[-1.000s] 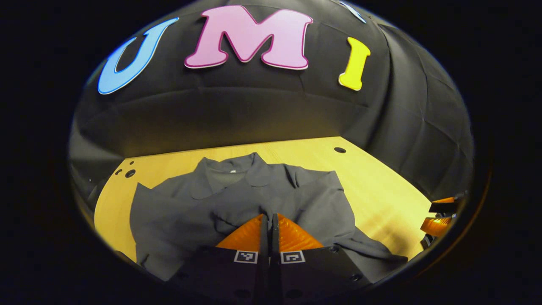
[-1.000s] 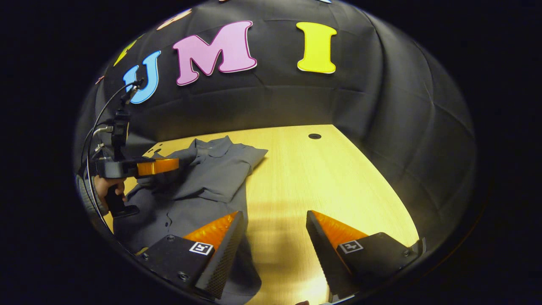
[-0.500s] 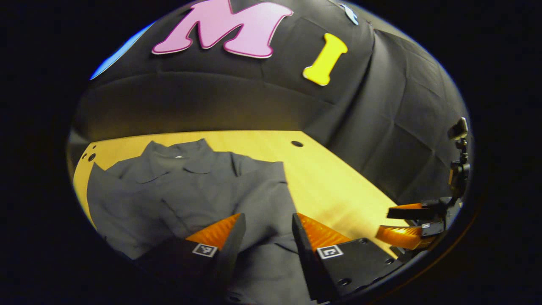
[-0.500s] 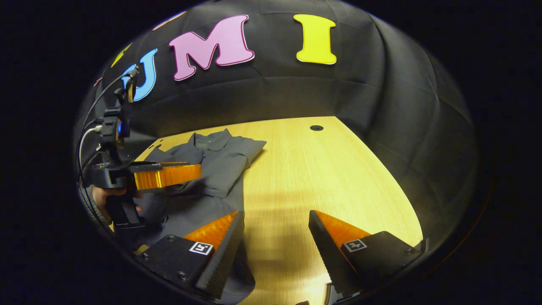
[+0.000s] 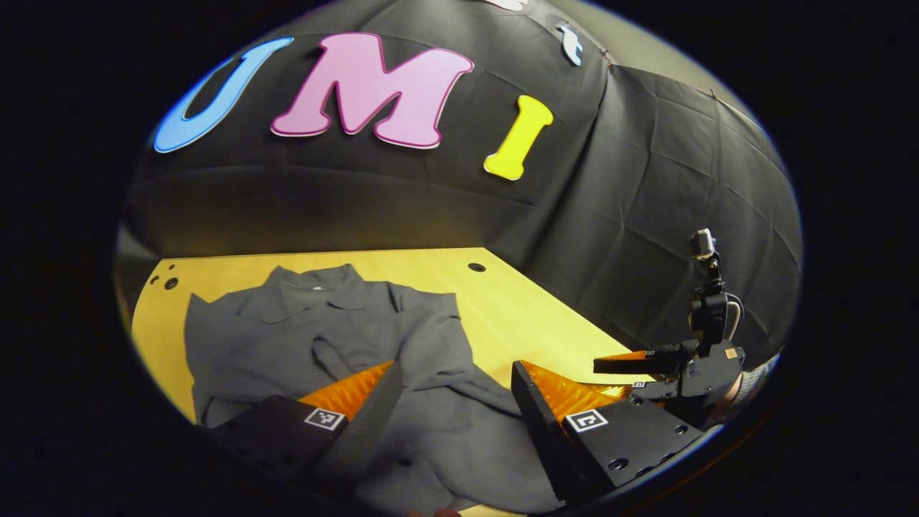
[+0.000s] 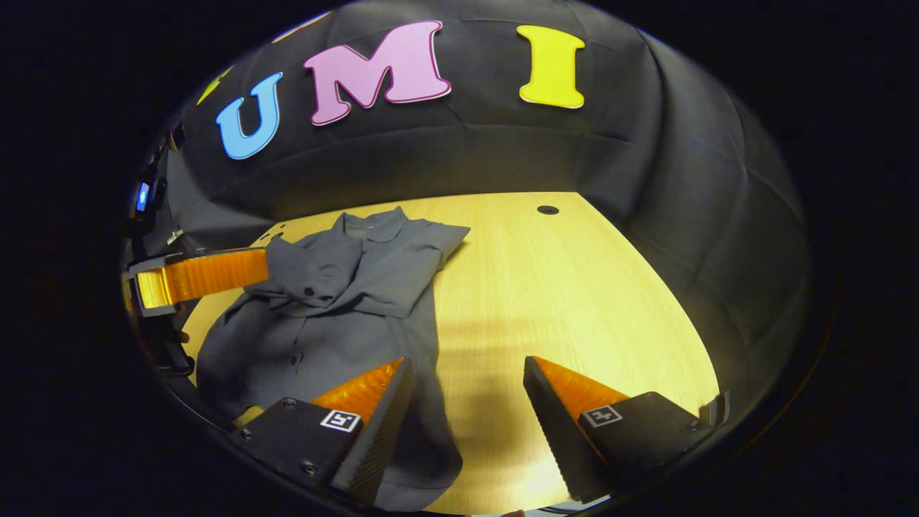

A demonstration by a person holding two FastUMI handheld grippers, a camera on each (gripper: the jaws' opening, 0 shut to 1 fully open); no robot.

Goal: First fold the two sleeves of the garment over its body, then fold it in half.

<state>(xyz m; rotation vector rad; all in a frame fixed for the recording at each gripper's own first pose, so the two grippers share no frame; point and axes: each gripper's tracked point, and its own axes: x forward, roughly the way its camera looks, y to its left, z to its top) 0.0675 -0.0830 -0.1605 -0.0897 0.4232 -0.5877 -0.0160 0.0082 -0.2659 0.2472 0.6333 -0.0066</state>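
Whereas a second ago the left gripper [image 5: 452, 388] was pinched together over the shirt [image 5: 323, 337], in the left gripper view its fingers now stand wide apart above the cloth, holding nothing. The shirt lies on the table [image 5: 531, 323] with collar toward the wall, and both sleeves appear to be laid over the body, which suggests the sleeve it carried has been let go. Off to the side the right gripper [image 5: 624, 370] hangs over bare wood, its fingers parted.

In the right gripper view, the right gripper [image 6: 467, 388] is open as it was before, one finger over the shirt's [image 6: 337, 301] hem edge, the other over the table [image 6: 574, 287]. The left gripper [image 6: 201, 276] has drawn back to the shirt's far side. Judged from this, the sleeve stage looks done, and the half fold is next, needing grips on the hem.
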